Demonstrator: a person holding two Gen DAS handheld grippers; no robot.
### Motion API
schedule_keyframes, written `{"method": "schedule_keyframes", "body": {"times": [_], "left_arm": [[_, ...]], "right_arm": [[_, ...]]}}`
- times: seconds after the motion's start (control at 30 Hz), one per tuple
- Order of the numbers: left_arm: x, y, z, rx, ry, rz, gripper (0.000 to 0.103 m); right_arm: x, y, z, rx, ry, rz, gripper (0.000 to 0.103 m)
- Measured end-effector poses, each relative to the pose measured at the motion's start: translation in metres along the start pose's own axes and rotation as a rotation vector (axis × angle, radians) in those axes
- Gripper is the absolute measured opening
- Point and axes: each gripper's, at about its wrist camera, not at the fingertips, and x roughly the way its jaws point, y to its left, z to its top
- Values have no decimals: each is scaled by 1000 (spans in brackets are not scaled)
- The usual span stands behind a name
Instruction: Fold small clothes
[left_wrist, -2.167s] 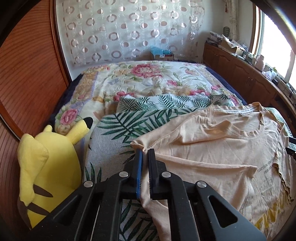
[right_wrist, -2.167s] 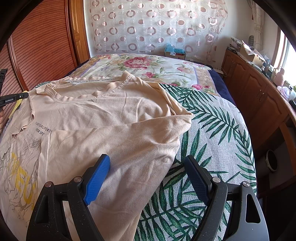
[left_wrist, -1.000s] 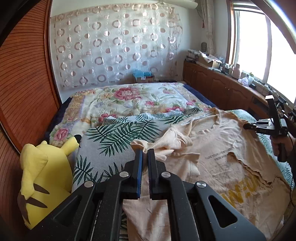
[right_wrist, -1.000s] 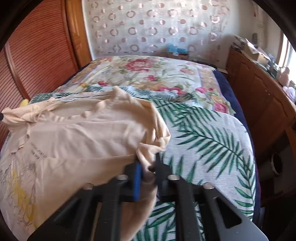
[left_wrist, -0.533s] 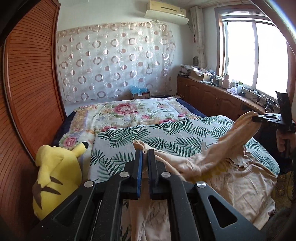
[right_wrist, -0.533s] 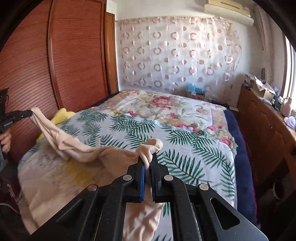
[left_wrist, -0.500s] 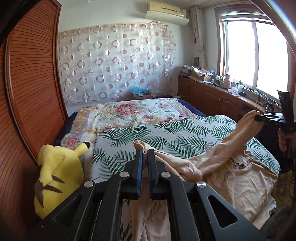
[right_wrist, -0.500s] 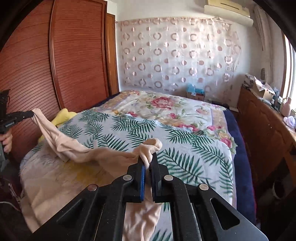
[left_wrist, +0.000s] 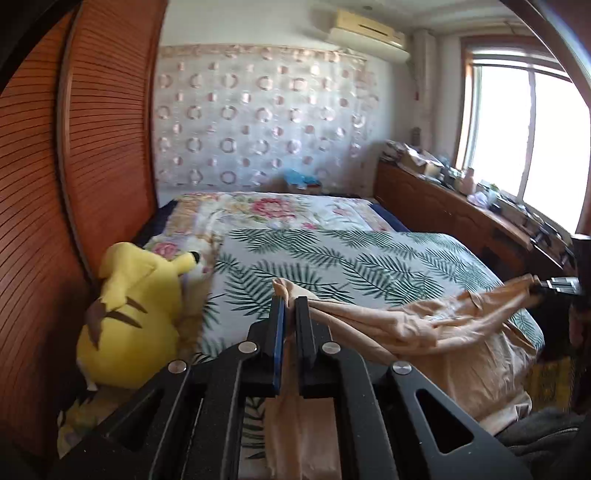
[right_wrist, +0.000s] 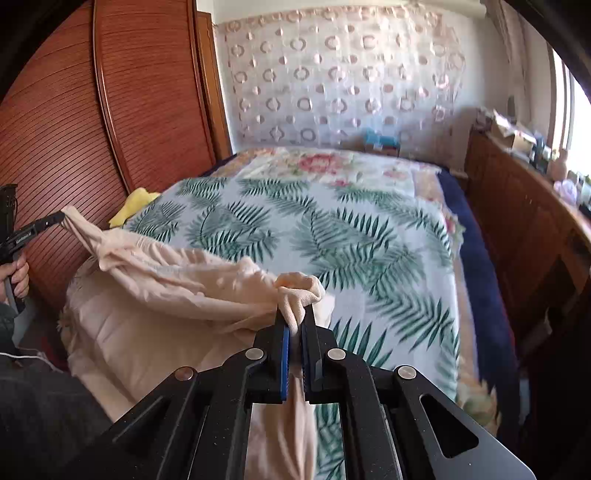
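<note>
- The peach T-shirt (left_wrist: 436, 328) is strung between the two tools, lifted off the bed at both held ends and sagging in the middle into a loose bunch; its lower part drapes over the near edge of the bed (left_wrist: 332, 258).
- The left hand-held gripper (left_wrist: 289, 310) is clenched on one bunched end of the shirt, a small tuft of cloth poking up just past its fingertips, and more fabric hangs down between its arms.
- The right hand-held gripper (right_wrist: 295, 317) is likewise clamped on the other end, with a rounded fold of the shirt (right_wrist: 177, 288) rising just ahead of its tips and cloth trailing below.
- From the left tool's camera, the other tool shows far to the right at the bed's edge, with the shirt running to it as a twisted band.
- From the right tool's camera, the left one appears far to the left, held in a hand (right_wrist: 16, 277), with the shirt's end pinched at its tip.
- Ahead of both tools lies a palm-leaf blanket (right_wrist: 332, 229), and beyond it a floral quilt (left_wrist: 280, 208).
- To the left of the left tool, a yellow plush toy (left_wrist: 129, 314) sits against the slatted wooden wardrobe (left_wrist: 74, 166).
- To the right, a wooden sideboard (left_wrist: 443, 210) runs under a window (left_wrist: 517, 129); a circle-patterned curtain (right_wrist: 332, 74) hangs straight ahead.
</note>
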Motion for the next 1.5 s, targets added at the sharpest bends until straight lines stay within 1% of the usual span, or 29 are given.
{"method": "schedule_keyframes", "body": {"times": [0.1, 0.17, 0.3, 0.33, 0.4, 0.43, 0.47, 0.5, 0.57, 0.6, 0.63, 0.7, 0.77, 0.83, 0.9, 0.97, 1.03, 1.07, 1.13, 1.23, 1.3, 1.37, 1.5], "left_arm": [[-10, 4, -7, -22, -4, 7, 6], [-8, 2, -12, -19, 20, 14, 6], [-1, 5, -21, -25, 67, 19, 7], [2, 6, -22, -33, 73, 21, 9], [1, 10, -22, -46, 73, 19, 23], [1, 12, -21, -53, 67, 15, 39], [2, 13, -19, -56, 59, 12, 47], [3, 12, -19, -52, 59, 12, 50], [9, 10, -13, -36, 62, 10, 64], [11, 9, -12, -29, 60, 12, 67], [15, 9, -10, -23, 60, 14, 72], [25, 9, -5, -17, 65, 10, 73], [36, 8, 1, -27, 67, 13, 74], [41, 6, 5, -29, 53, -1, 75], [51, 1, 10, -26, 54, -10, 75], [62, -1, 12, -15, 67, -14, 75], [73, -2, 13, -5, 83, -11, 75], [80, -1, 13, -2, 97, -9, 75], [95, 4, 13, -3, 129, -7, 75], [118, 13, 10, -5, 180, 5, 75], [130, 17, 7, -4, 210, 8, 75], [141, 21, 2, 0, 245, 8, 75], [157, 24, -13, -2, 319, -9, 75]], "right_arm": [[-9, 0, -3, 37, 16, 29, 5], [-12, 0, -8, 53, 39, 41, 5], [-10, 2, -19, 41, 90, 14, 5], [-9, 4, -22, 34, 95, -2, 5], [-9, 7, -23, 19, 98, -21, 5], [-11, 8, -20, 8, 93, -36, 8], [-14, 9, -16, -5, 83, -51, 9], [-17, 11, -12, -13, 70, -64, 9], [-26, 11, -2, -29, 29, -74, 10], [-28, 10, 4, -37, 13, -87, 17], [-30, 11, 5, -42, 2, -95, 28], [-28, 10, 15, -45, -17, -108, 38], [-22, 10, 23, -53, -37, -117, 39], [-11, 7, 28, -46, -47, -145, 39], [4, 2, 25, -35, -41, -133, 40], [18, 0, 26, -30, -30, -137, 43], [35, -2, 25, -22, -15, -119, 54], [42, -3, 24, -17, -4, -110, 57], [57, -8, 25, -18, 26, -90, 57], [82, -19, 26, 7, 65, -92, 57], [88, -24, 27, 19, 82, -81, 57], [99, -26, 26, 23, 98, -87, 57], [106, -27, 25, 23, 114, -74, 57]]}}
